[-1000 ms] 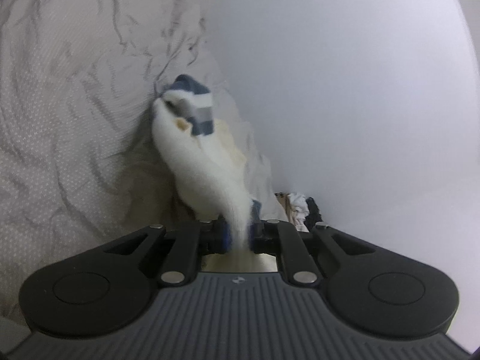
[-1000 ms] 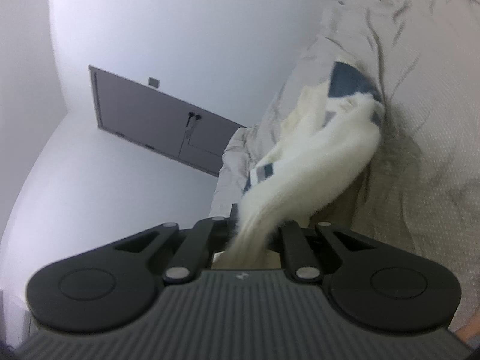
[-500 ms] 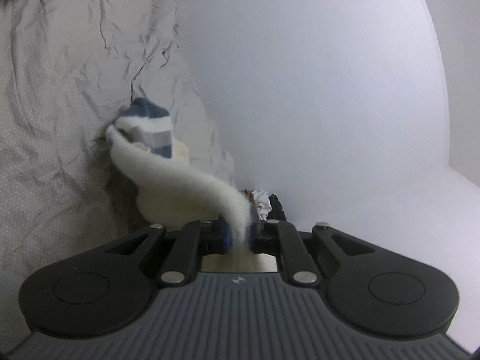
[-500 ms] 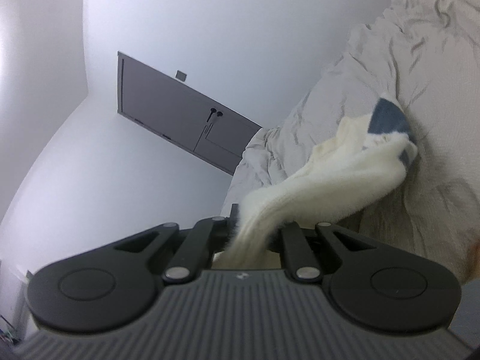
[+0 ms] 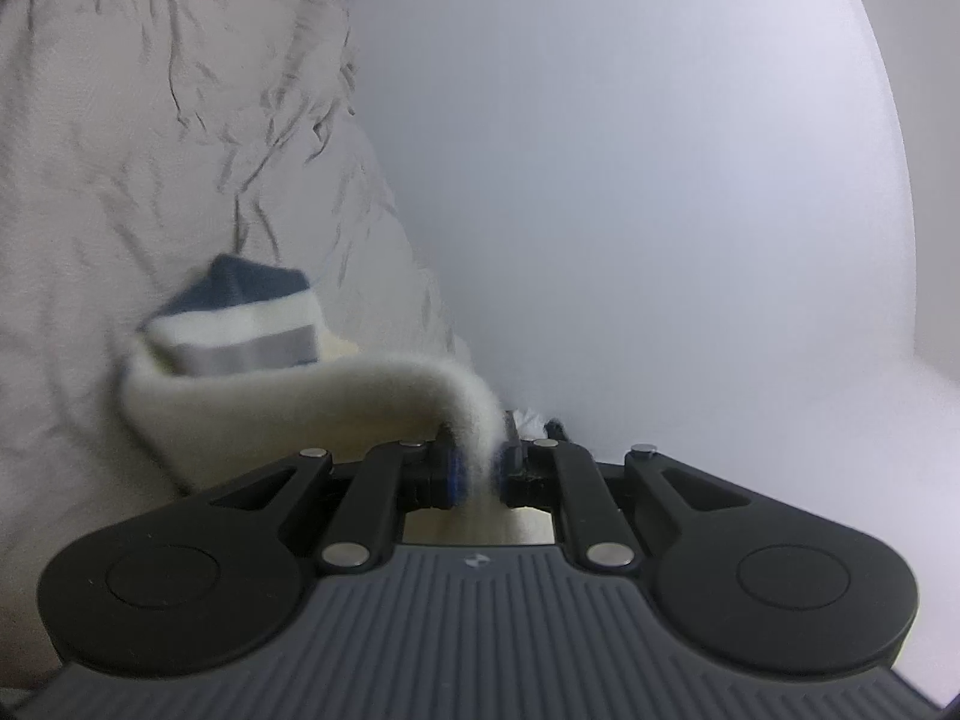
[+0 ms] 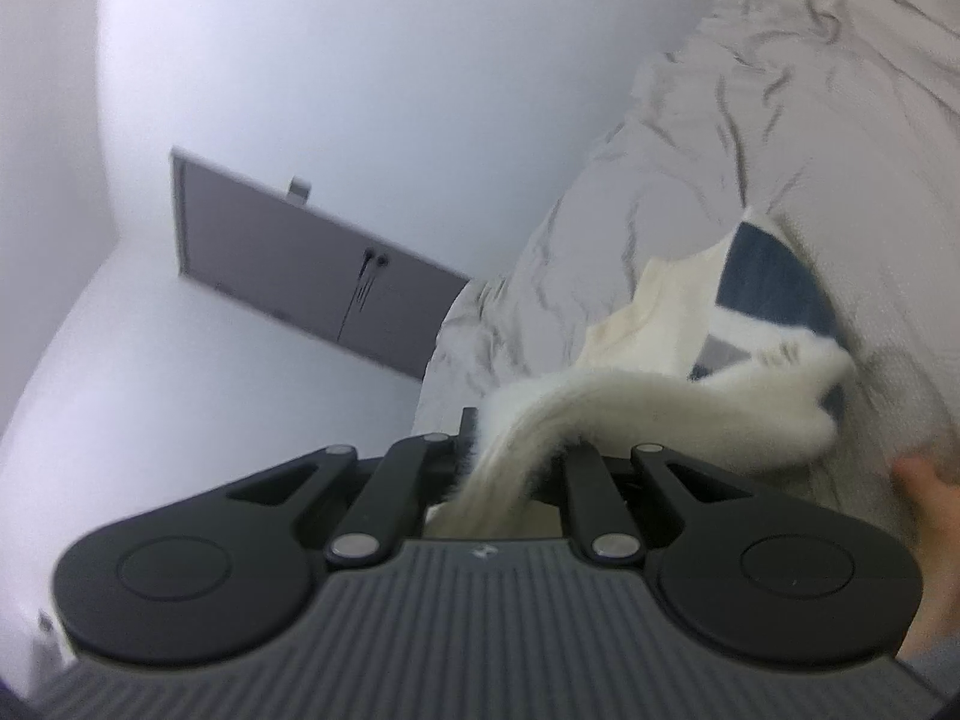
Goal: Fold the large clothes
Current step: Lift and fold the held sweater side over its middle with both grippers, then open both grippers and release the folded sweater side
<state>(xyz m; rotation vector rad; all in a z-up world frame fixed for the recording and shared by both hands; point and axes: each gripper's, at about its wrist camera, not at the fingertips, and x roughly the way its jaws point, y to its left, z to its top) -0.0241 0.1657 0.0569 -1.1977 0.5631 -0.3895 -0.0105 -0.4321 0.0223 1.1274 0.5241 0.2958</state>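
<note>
A fluffy cream garment (image 5: 288, 402) with navy and grey stripes is held up off the bed. My left gripper (image 5: 477, 471) is shut on one edge of it; the fabric stretches left from the jaws to a striped end (image 5: 240, 324). My right gripper (image 6: 510, 468) is shut on another edge of the same garment (image 6: 660, 408), which stretches right to a navy patch (image 6: 774, 288). The pinched fabric hides the pads of both grippers.
A wrinkled grey bedsheet (image 5: 150, 150) fills the left of the left wrist view and the right of the right wrist view (image 6: 690, 150). White wall (image 5: 630, 180) beside it. A grey cabinet door (image 6: 300, 270) on the wall. A hand (image 6: 924, 510) at the right edge.
Both grippers have lifted and tilted, pulling the garment taut and nearly level. The striped end has risen off the sheet. Both stay shut on it.
</note>
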